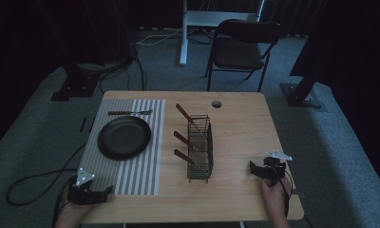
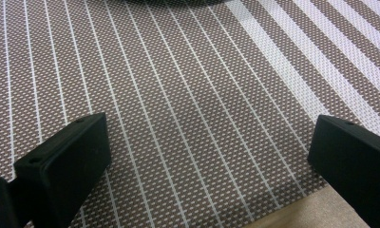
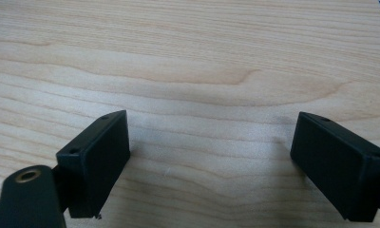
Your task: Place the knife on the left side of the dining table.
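Left gripper (image 2: 209, 156) spread wide over the striped placemat (image 2: 178, 95) — nothing between. Right gripper (image 3: 209, 161) equally agape above bare table (image 3: 188, 57) — wire rack (image 1: 200, 147) well off to its left.

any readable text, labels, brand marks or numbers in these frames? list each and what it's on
None. No legible word, number, label or sign on anything here.
The striped placemat carries a woven pattern, no print.
The black plate, wire rack, fork and wooden table are unmarked as far as the dim high view allows.
The left gripper and right gripper are plain black, with no marking.
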Motion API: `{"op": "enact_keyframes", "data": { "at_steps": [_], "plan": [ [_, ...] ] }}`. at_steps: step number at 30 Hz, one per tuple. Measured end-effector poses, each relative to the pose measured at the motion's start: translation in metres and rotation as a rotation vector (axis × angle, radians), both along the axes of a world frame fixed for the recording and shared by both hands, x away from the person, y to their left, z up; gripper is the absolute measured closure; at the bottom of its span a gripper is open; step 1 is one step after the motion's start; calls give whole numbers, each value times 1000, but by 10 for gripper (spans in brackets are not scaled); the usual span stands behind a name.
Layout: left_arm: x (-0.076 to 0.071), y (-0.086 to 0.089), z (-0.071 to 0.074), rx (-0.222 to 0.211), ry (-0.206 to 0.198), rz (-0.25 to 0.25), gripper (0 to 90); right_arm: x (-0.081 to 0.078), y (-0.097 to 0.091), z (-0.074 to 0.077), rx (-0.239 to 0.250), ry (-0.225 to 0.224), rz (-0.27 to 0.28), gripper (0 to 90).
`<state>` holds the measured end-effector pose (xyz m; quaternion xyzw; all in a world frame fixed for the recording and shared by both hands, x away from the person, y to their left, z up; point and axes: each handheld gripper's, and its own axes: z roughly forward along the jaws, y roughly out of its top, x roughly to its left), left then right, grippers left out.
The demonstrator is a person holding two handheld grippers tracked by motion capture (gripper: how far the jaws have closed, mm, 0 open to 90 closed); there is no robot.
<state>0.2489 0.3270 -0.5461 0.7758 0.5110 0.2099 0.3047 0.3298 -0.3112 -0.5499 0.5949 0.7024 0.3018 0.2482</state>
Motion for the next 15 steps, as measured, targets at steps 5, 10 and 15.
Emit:
{"op": "enact_keyframes", "data": {
  "at_steps": [5,10,15],
  "plan": [
    [-1,0,1,-1,-2,-13,39,0,0,0,0,0,0,119],
    [-2,0,2,-5,6,-23,39,0,0,0,0,0,0,119],
    [-2,0,1,0,7,-27,38,0,0,0,0,0,0,119]
  ]
}}
